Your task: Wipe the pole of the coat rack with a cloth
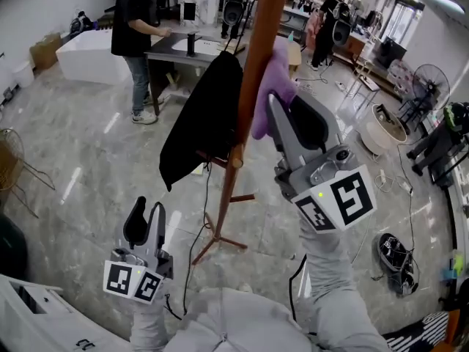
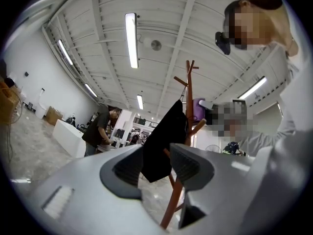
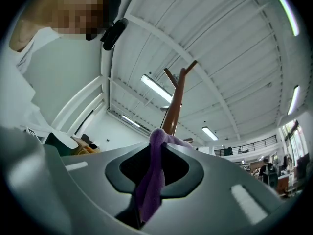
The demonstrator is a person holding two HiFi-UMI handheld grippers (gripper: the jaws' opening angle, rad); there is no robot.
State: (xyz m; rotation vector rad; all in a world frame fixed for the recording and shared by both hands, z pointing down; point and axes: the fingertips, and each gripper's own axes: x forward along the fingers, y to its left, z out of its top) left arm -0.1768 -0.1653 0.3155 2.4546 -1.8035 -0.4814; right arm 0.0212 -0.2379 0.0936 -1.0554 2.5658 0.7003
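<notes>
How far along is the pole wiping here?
Done: right tongs are shut on the purple cloth. In hand: cloth sits against the brown wooden coat-rack pole, beside the black garment. Left: the pole's length; wiped stretches cannot be told; left tongs open, empty.

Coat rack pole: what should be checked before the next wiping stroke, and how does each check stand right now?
1. Cloth clamped in right gripper jaws: ok.
2. Cloth touching pole: ok, by the head view.
3. Left gripper empty, jaws apart, clear of pole: ok.
4. Black garment out of the stroke's path: not ok, it hangs right beside the pole.
5. Rack's feet steady: cannot tell.
</notes>
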